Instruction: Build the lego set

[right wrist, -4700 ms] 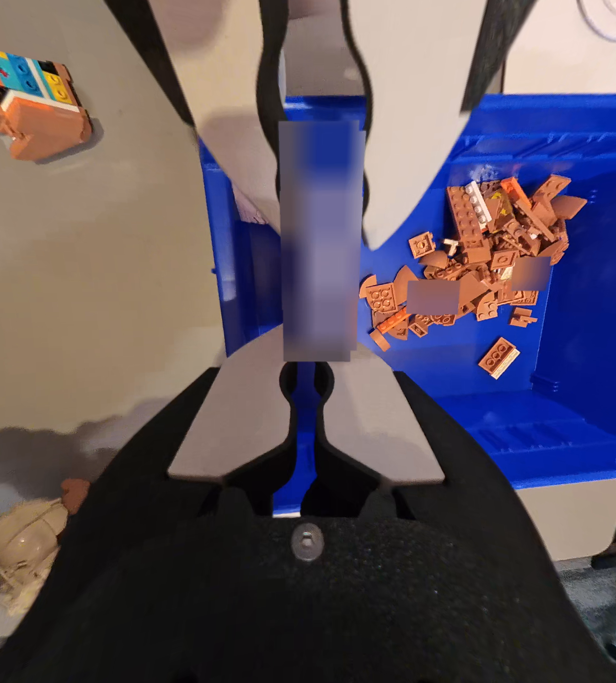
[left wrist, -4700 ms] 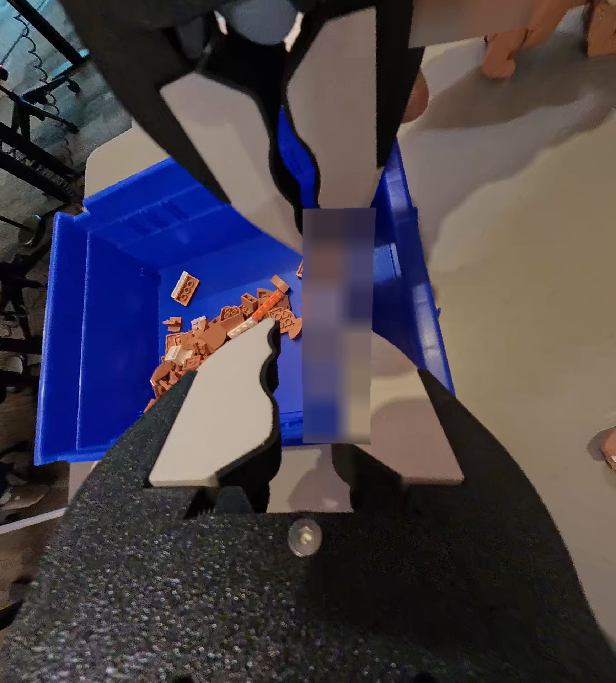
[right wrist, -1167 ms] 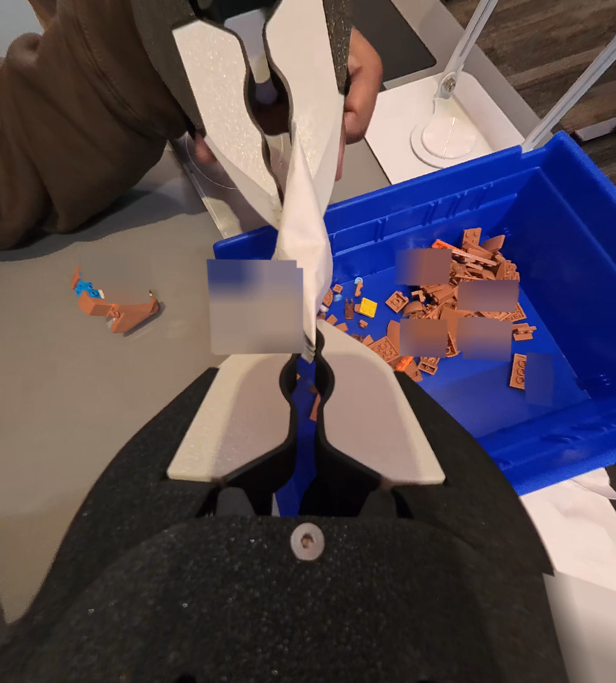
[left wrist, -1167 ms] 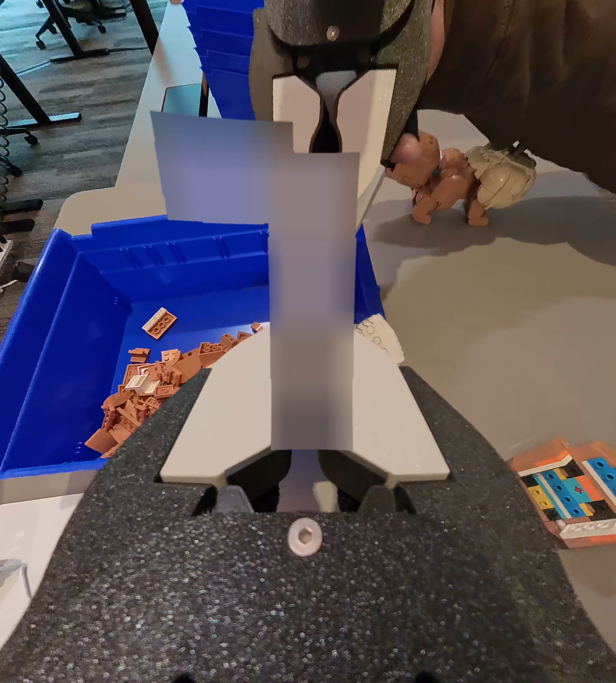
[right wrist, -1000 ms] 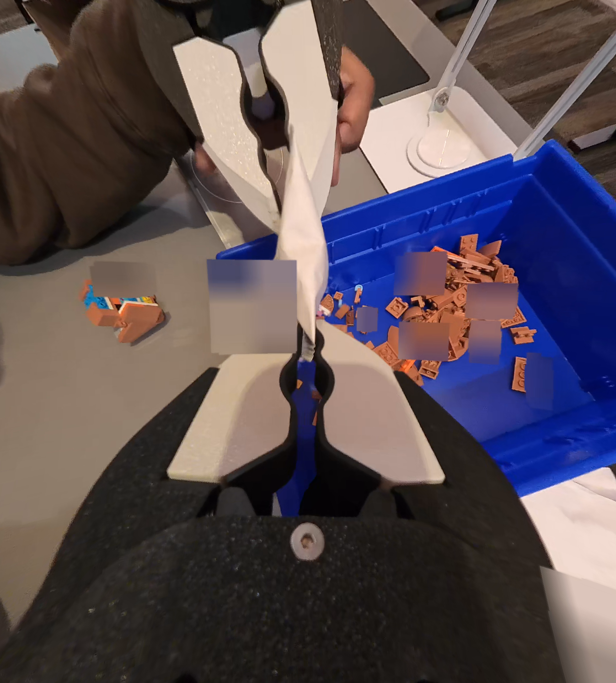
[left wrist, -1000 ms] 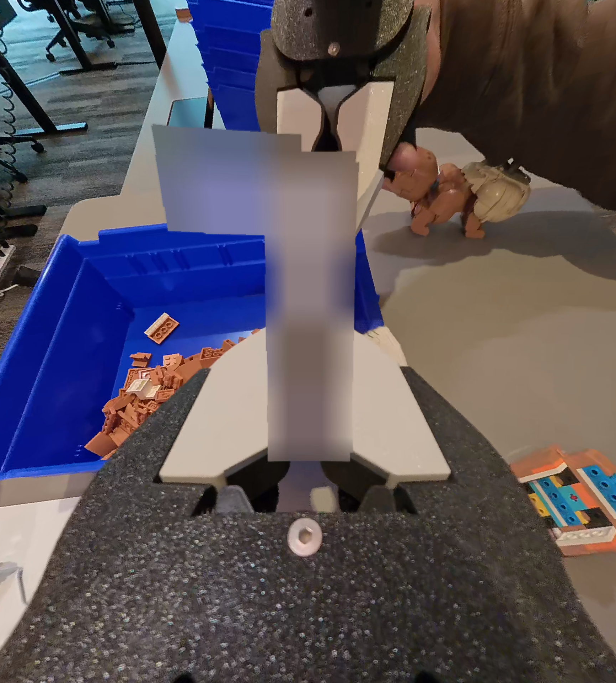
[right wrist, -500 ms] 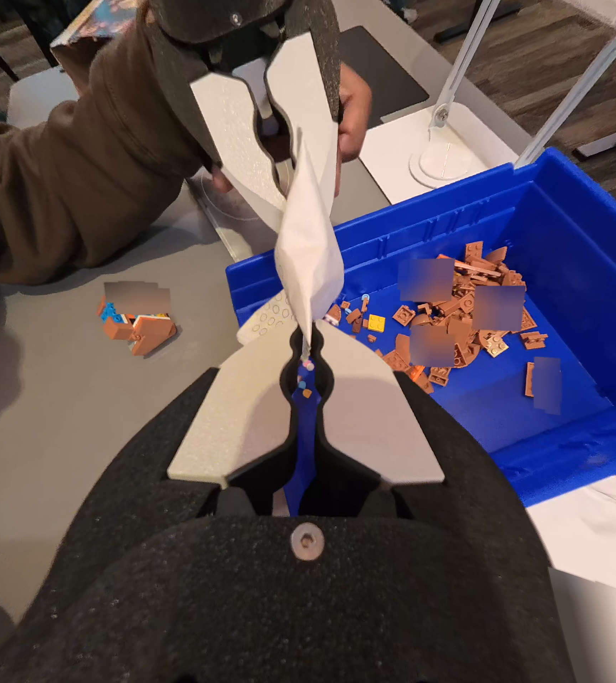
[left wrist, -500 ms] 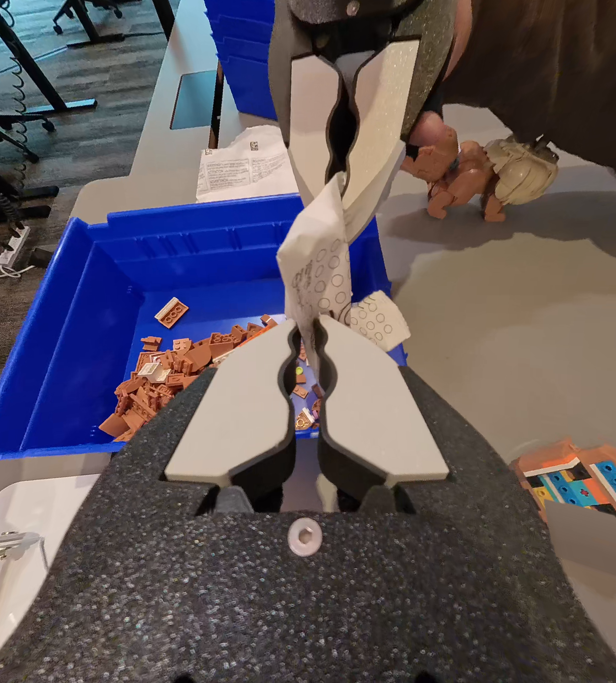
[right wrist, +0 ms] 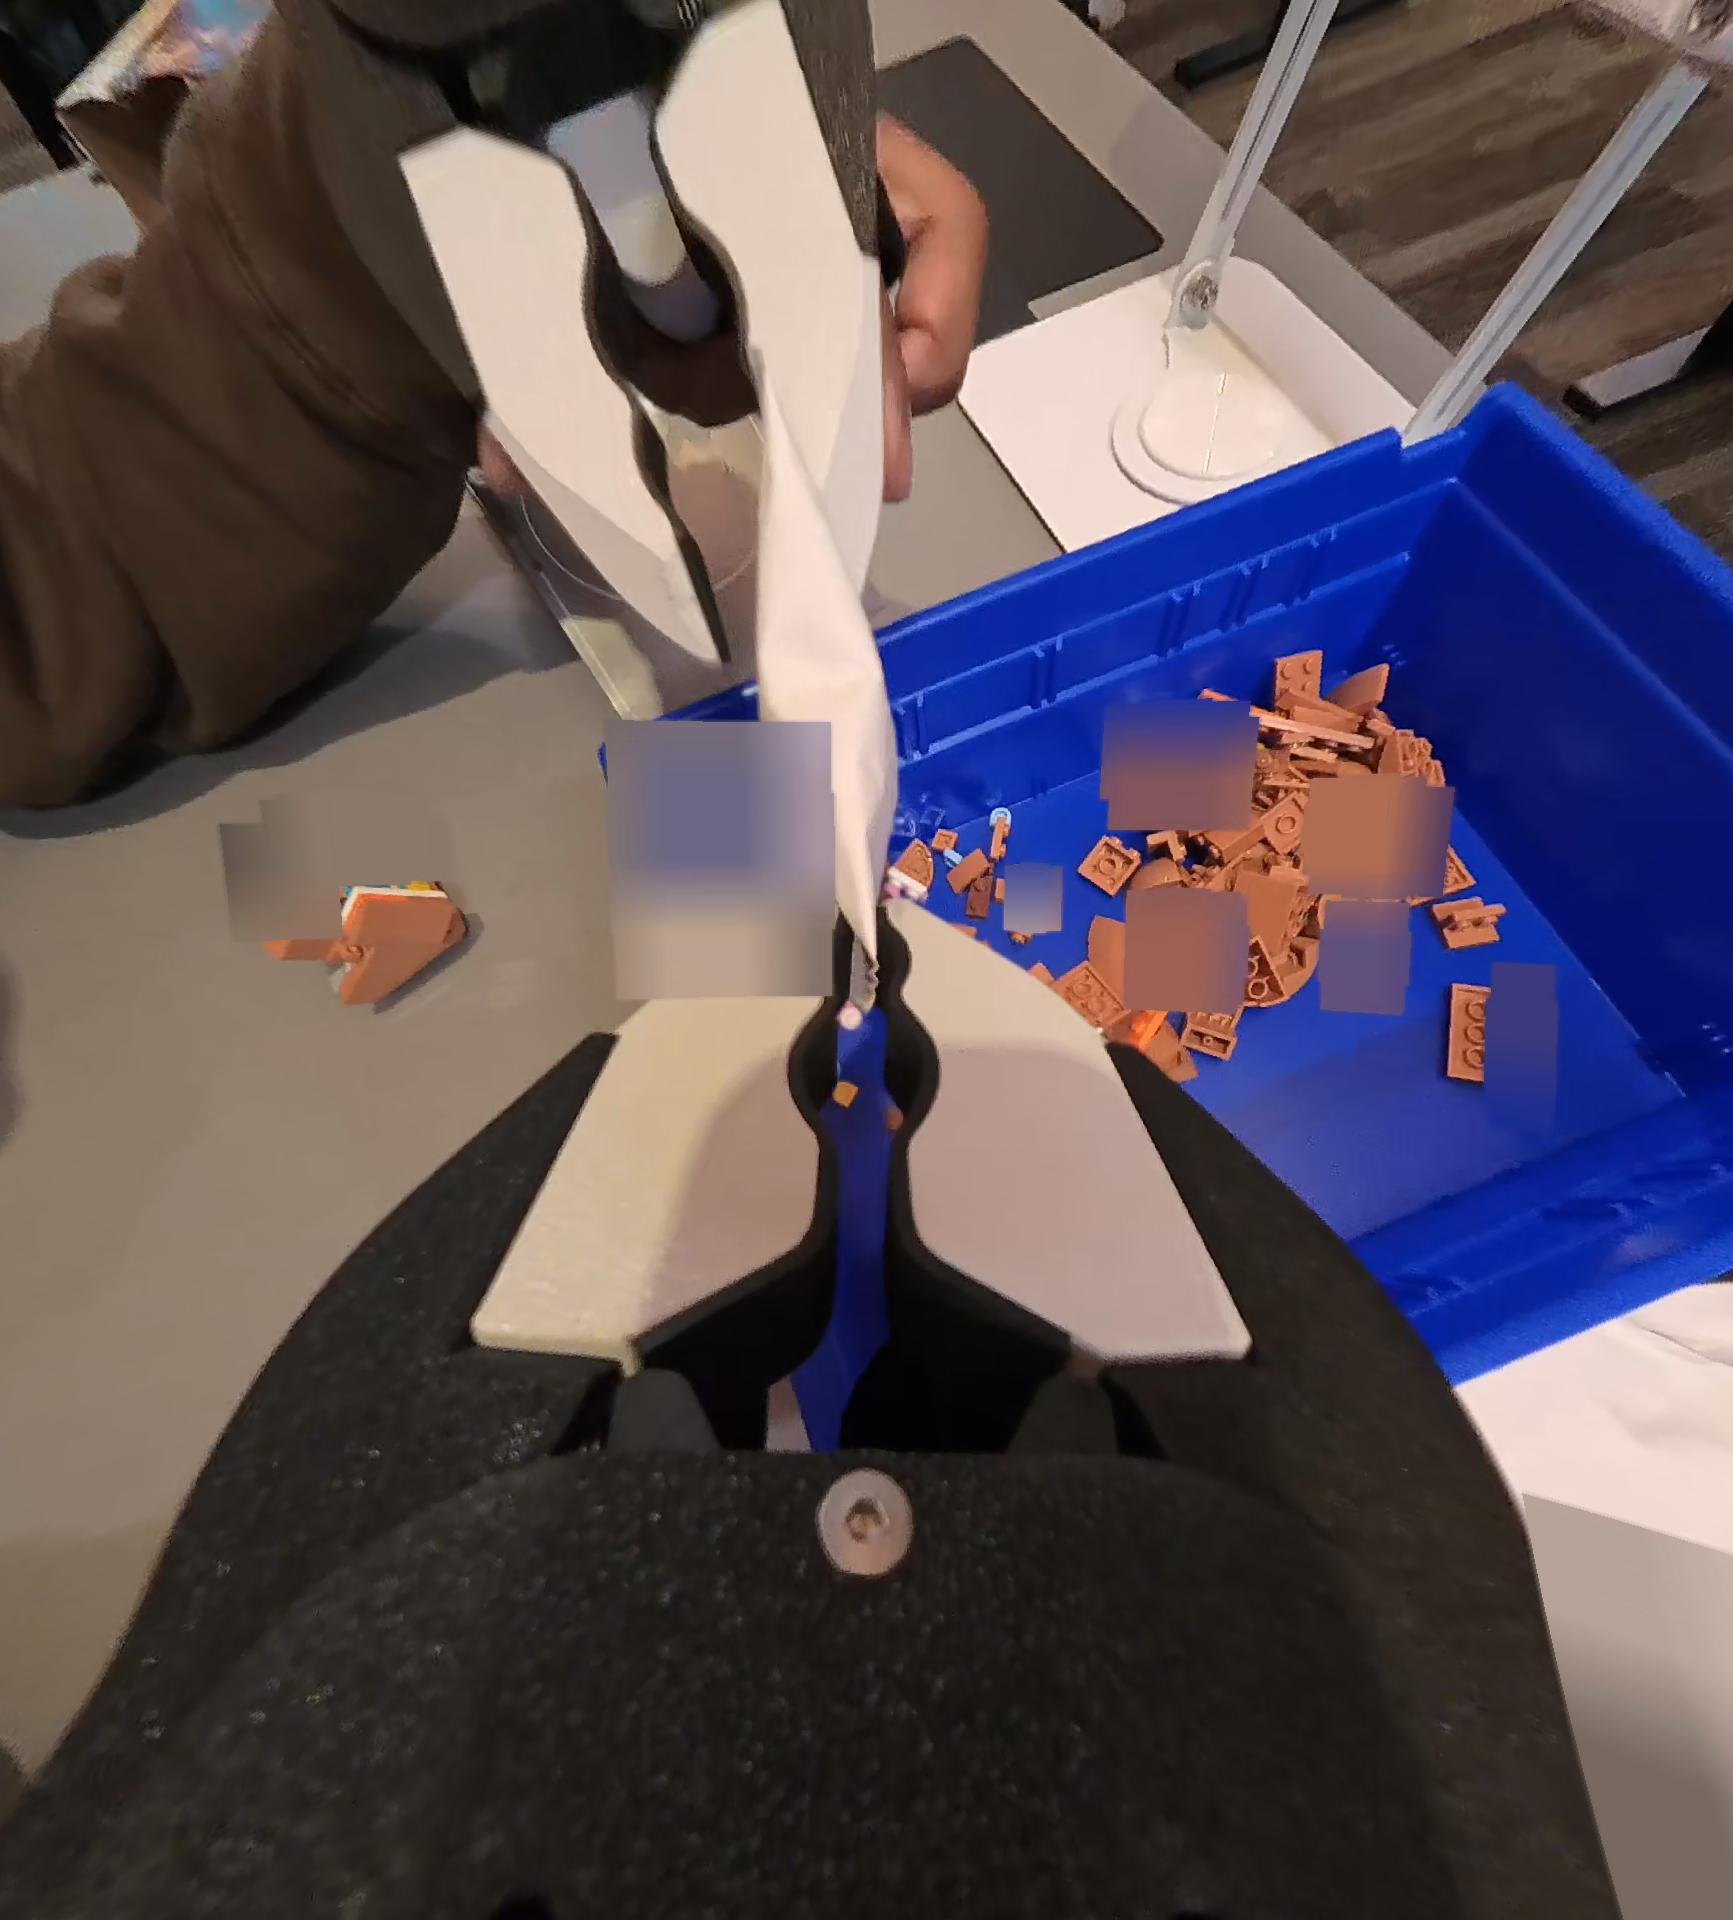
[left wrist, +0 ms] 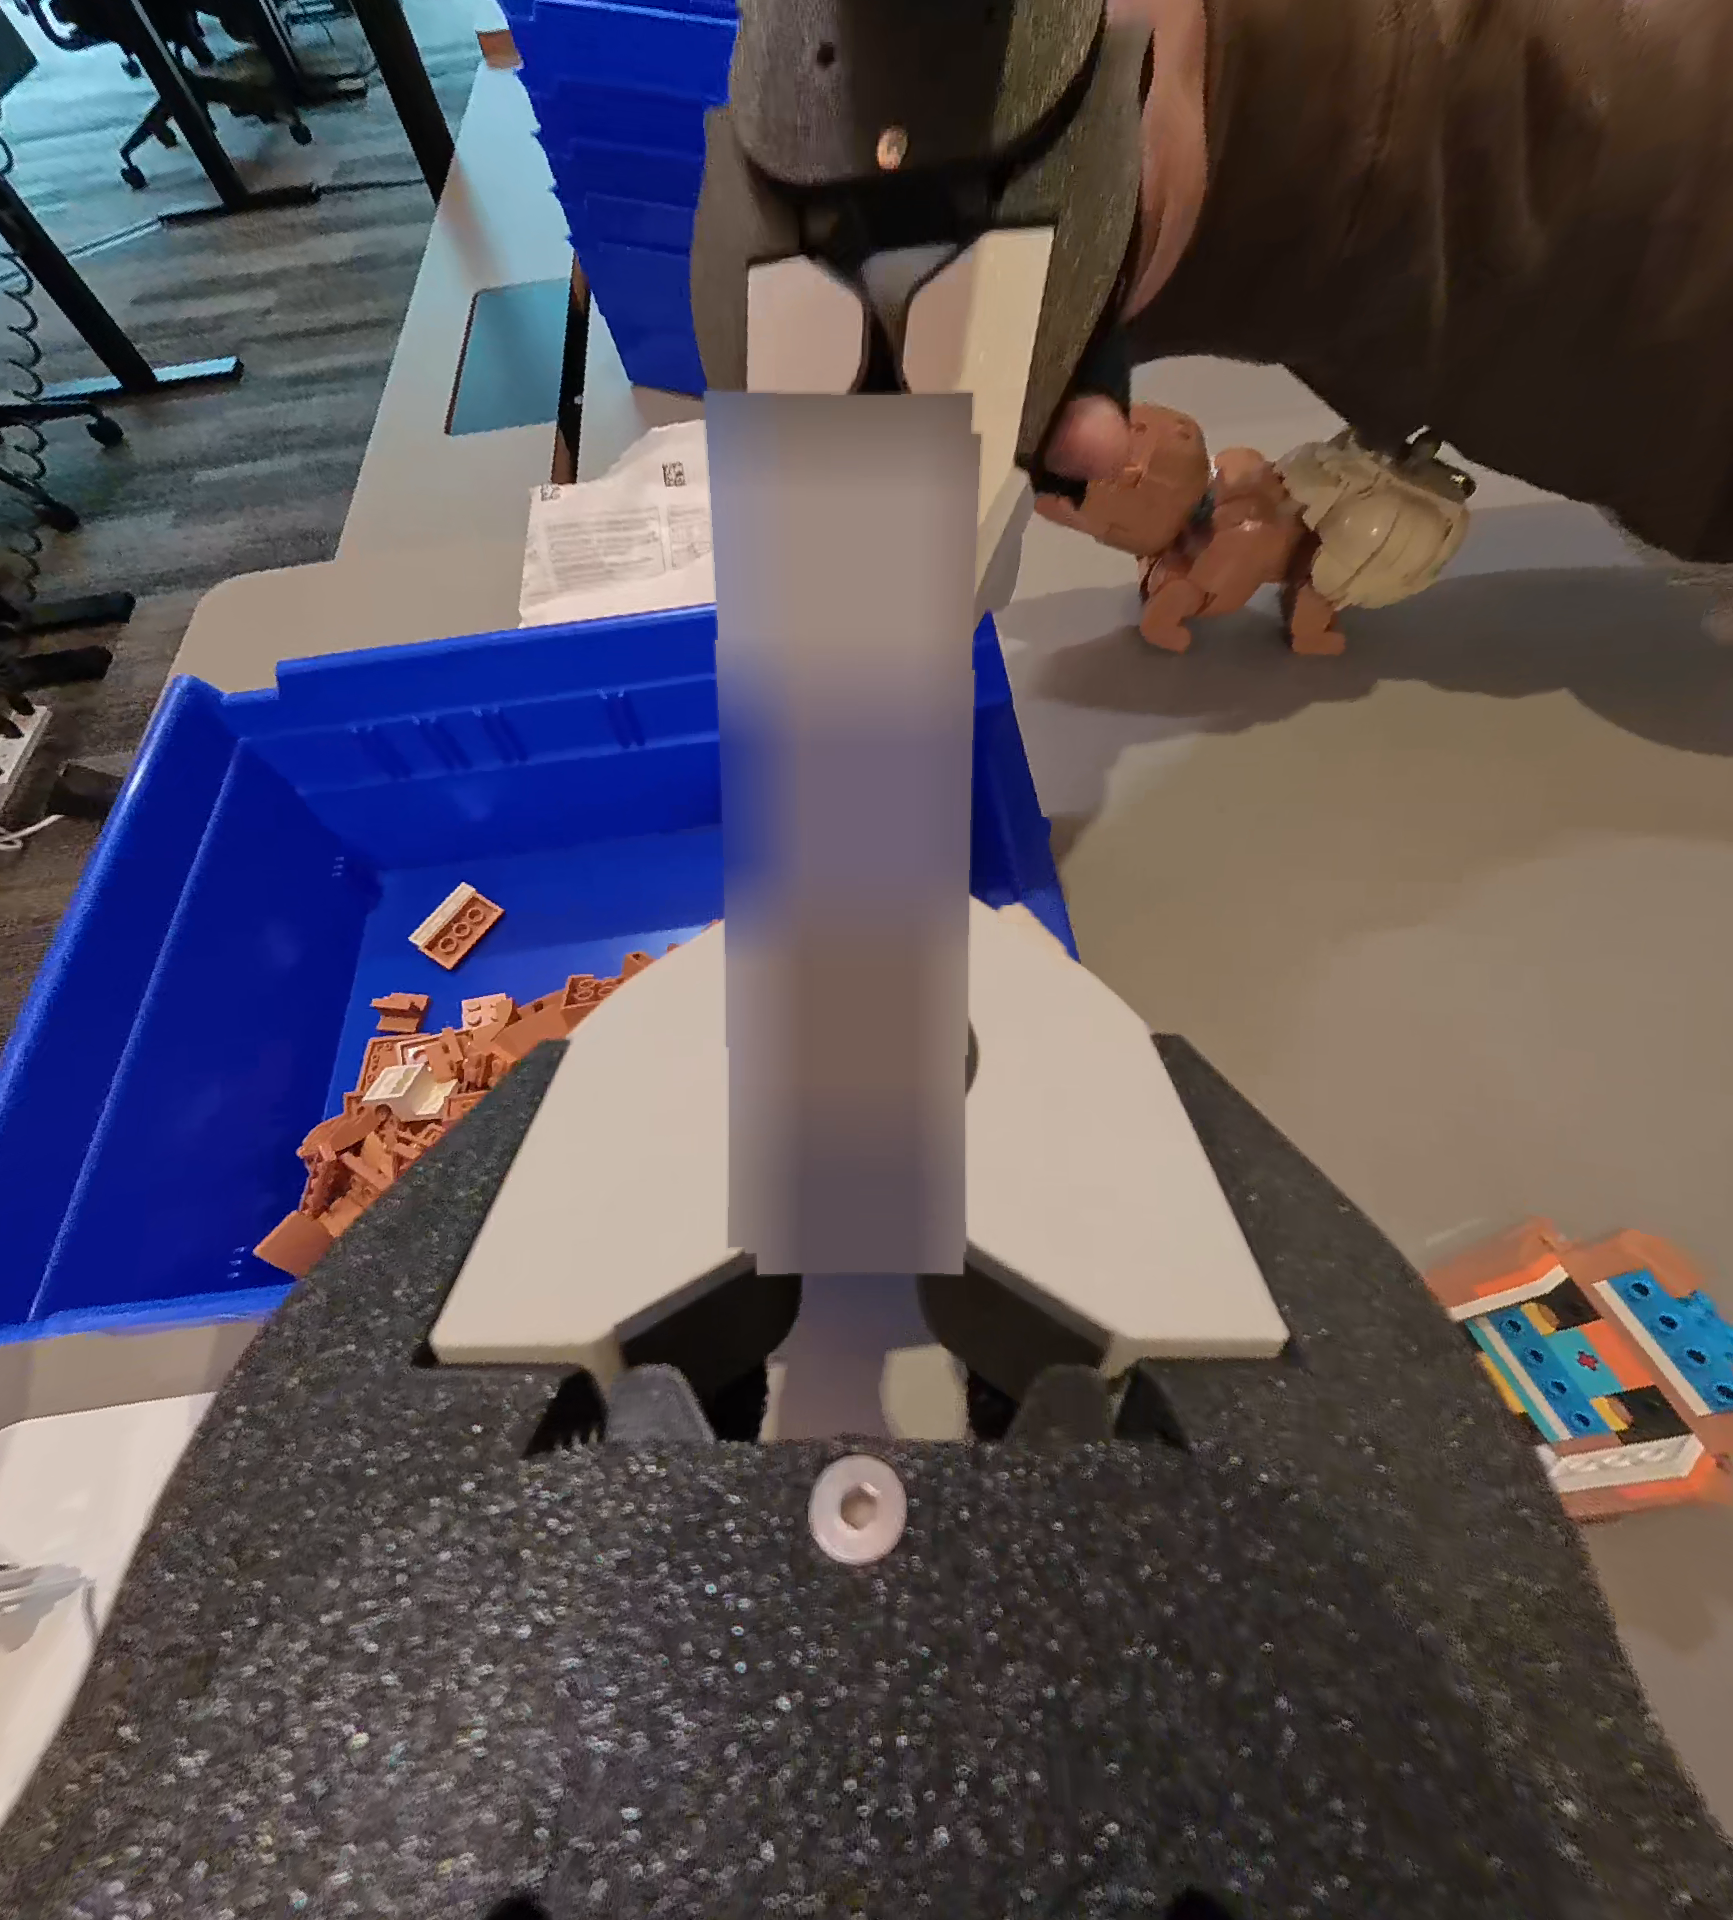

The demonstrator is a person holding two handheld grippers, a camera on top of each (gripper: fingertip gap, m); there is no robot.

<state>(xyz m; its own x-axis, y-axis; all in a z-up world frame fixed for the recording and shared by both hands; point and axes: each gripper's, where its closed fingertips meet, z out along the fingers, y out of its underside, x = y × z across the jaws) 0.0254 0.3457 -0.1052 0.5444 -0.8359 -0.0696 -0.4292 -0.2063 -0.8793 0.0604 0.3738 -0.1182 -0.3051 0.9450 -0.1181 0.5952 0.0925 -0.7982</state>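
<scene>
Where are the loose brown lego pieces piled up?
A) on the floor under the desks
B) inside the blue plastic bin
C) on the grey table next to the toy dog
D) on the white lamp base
B: the loose brown lego pieces lie in a heap on the bottom of the blue plastic bin, inside its walls, in both views.

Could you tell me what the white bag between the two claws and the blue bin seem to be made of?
White bag: apparently paper, matte and opaque, with sharp creases and a serrated lower edge. Blue bin: looks like rigid moulded plastic, semi-gloss, with ribbed walls and soft highlights. Both the right claw and left claw pinch the bag.
</scene>
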